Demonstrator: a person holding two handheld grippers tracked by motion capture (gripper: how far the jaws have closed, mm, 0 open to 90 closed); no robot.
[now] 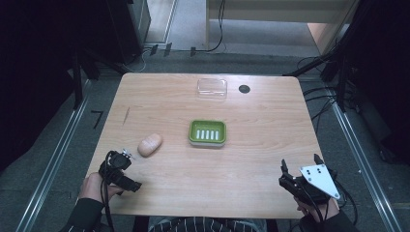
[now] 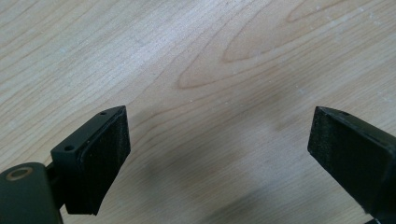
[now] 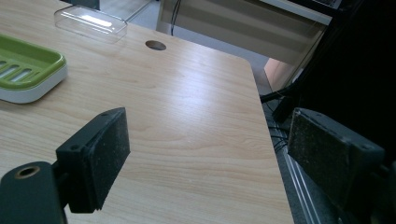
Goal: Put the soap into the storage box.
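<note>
A peach-pink soap (image 1: 150,144), a green-and-white slotted soap dish (image 1: 207,133), a pale wood-grain table (image 1: 251,159)

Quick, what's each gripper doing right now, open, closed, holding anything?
Left gripper: open, nothing between its jaws, just bare light wooden table below.
Right gripper: open, holding nothing, at the table's near right edge.

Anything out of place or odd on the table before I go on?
Nothing is spilled or damaged. The soap lies bare on the table, left of the green dish, which is empty. The clear lid sits apart near the far edge. Both grippers, left and right, are open and empty.
</note>
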